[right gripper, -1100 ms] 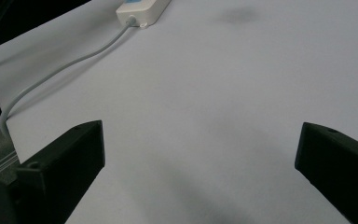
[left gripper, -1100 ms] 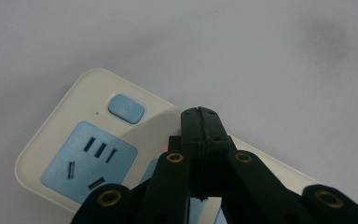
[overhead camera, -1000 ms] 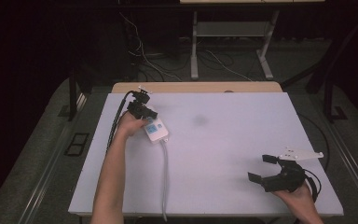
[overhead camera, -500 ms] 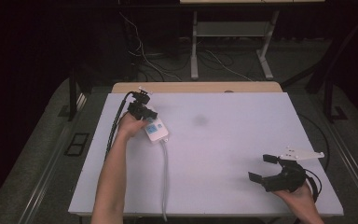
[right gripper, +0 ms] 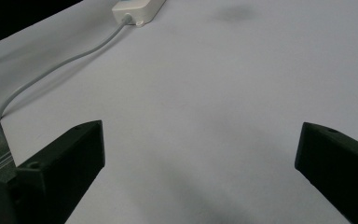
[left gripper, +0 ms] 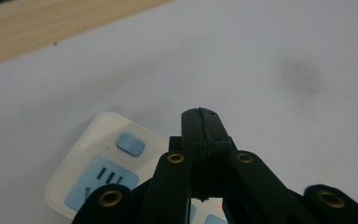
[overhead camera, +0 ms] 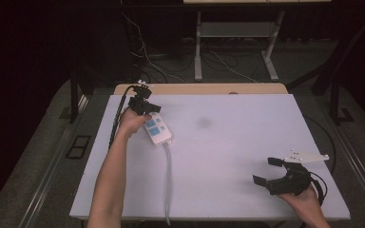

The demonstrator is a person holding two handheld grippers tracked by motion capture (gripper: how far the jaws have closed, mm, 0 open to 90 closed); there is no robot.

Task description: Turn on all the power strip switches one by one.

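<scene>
A white power strip (overhead camera: 156, 129) with light-blue sockets lies on the white table (overhead camera: 228, 142) at the left rear, its grey cable (overhead camera: 168, 180) running toward the front edge. My left gripper (overhead camera: 143, 107) hovers at the strip's far end, jaws pressed together with nothing between them. In the left gripper view the shut gripper (left gripper: 199, 112) sits just above the power strip (left gripper: 103, 168). My right gripper (overhead camera: 268, 172) rests near the front right corner, jaws spread wide. The right gripper view shows the open gripper (right gripper: 200, 154) over bare table, with the power strip (right gripper: 137, 9) and its cable (right gripper: 51, 70) far off.
A dark smudge (overhead camera: 203, 123) marks the table's middle. A strip of wooden board (overhead camera: 199, 89) borders the table's far edge. Behind it stand metal table legs (overhead camera: 198, 42) and loose cables on a dark floor.
</scene>
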